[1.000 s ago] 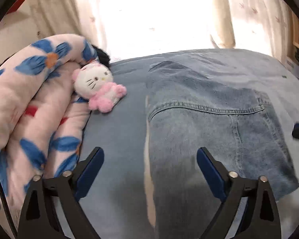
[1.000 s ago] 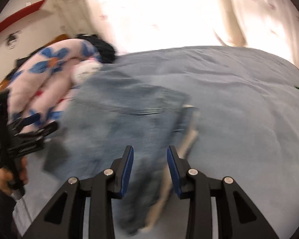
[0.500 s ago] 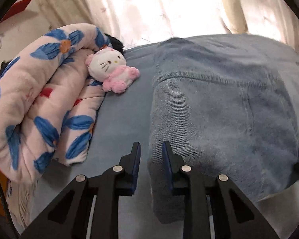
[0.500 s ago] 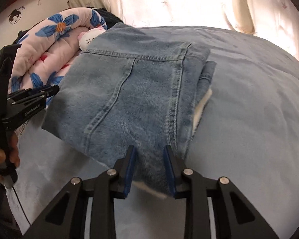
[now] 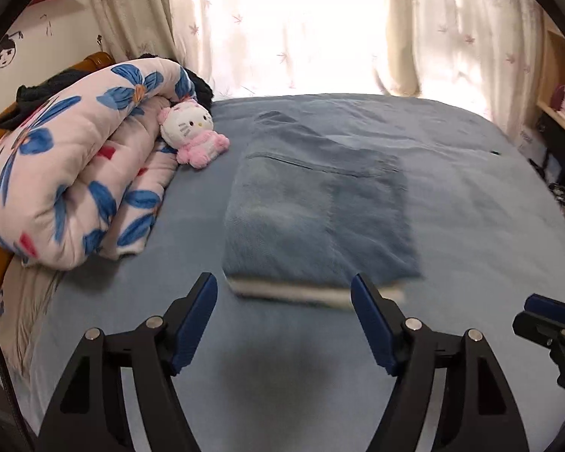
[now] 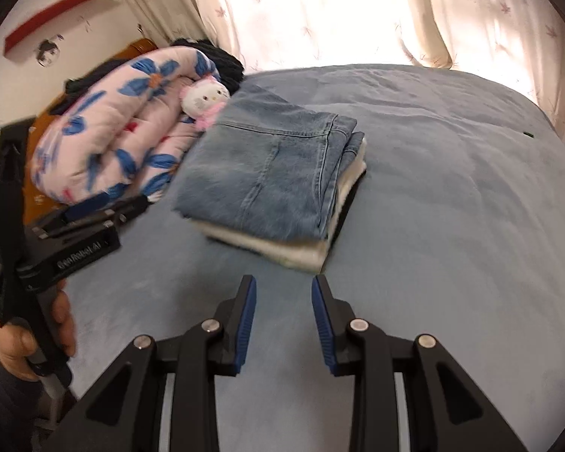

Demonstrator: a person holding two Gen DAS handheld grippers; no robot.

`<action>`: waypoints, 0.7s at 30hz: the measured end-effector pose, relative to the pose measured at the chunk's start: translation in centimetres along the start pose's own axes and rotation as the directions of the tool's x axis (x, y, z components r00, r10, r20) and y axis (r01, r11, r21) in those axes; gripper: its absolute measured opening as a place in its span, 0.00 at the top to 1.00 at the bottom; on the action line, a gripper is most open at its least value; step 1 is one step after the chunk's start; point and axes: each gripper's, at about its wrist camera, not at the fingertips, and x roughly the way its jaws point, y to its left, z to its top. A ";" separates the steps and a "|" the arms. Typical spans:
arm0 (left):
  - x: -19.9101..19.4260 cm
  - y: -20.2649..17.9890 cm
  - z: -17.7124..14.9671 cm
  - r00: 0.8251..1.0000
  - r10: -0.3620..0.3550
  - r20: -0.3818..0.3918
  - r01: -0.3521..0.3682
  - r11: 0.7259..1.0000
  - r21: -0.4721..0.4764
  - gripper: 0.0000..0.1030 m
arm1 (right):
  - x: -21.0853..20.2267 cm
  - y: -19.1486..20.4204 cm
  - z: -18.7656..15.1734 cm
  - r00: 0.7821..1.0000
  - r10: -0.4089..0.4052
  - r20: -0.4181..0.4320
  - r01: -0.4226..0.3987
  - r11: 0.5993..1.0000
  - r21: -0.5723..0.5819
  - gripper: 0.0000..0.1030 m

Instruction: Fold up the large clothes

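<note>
left gripper: matte black angular linkage arms, round silver screw heads at the joints, flat blue pads inside both fingers. right gripper: same black frame, silver screws, ribbed blue pads. white lettering on the left gripper's black side bar, blurred. person's hand beside that bar, dark sleeve cuff below it.

Home bedroom. Bed with blue cover fills the frame; rolled floral quilt at 9 o'clock, plush cat toy beside it, wooden headboard behind. Patterned curtains over a bright window at 12; shelf at 3.
</note>
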 end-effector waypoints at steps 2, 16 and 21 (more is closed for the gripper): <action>-2.7 -1.1 -1.2 1.000 -0.012 -0.009 0.012 1.000 0.010 0.29 | -3.8 -0.1 -1.7 1.000 -0.018 0.018 0.018 1.000 0.008 0.70; -18.8 -9.2 -10.8 0.990 -0.136 -0.030 0.136 0.990 0.018 0.14 | -19.8 -0.8 -13.7 0.992 -0.093 0.083 0.094 0.996 -0.007 0.41; -20.1 -11.1 -14.8 0.986 -0.159 -0.047 0.160 0.987 0.008 0.14 | -20.7 -1.2 -18.1 0.984 -0.142 0.108 0.140 0.990 0.020 0.40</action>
